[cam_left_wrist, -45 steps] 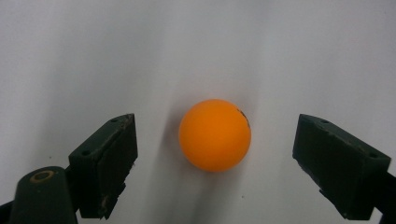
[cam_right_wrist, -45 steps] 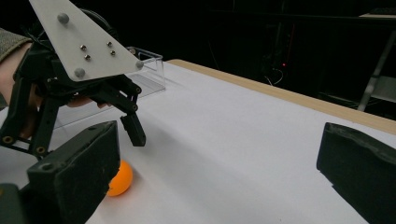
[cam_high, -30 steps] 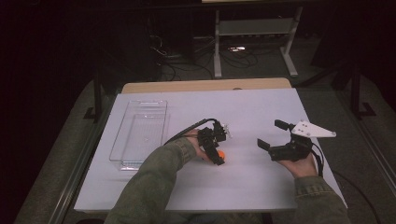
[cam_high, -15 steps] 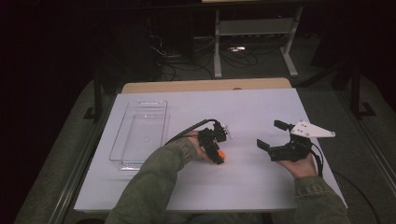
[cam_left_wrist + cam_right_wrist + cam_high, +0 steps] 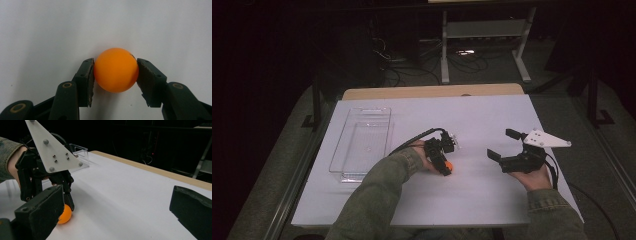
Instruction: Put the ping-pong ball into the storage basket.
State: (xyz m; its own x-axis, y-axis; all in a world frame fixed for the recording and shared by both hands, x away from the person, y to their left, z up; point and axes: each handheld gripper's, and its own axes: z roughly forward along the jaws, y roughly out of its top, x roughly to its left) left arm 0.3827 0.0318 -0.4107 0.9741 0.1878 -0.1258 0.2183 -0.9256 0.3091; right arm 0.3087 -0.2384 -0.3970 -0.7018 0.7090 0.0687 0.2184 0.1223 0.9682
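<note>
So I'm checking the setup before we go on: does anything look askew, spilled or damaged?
Nothing stands out. The left gripper is closed squarely on the orange ball, the clear tray sits flat and empty, and the right gripper is open.

Orange ball (image 5: pixel 449 166): in the high view mostly covered by the left gripper (image 5: pixel 444 167).
Ball in the right gripper view: lower left part behind the near jaw.
Clear tray (image 5: pixel 79 152): mostly hidden behind the grey plate.
</note>
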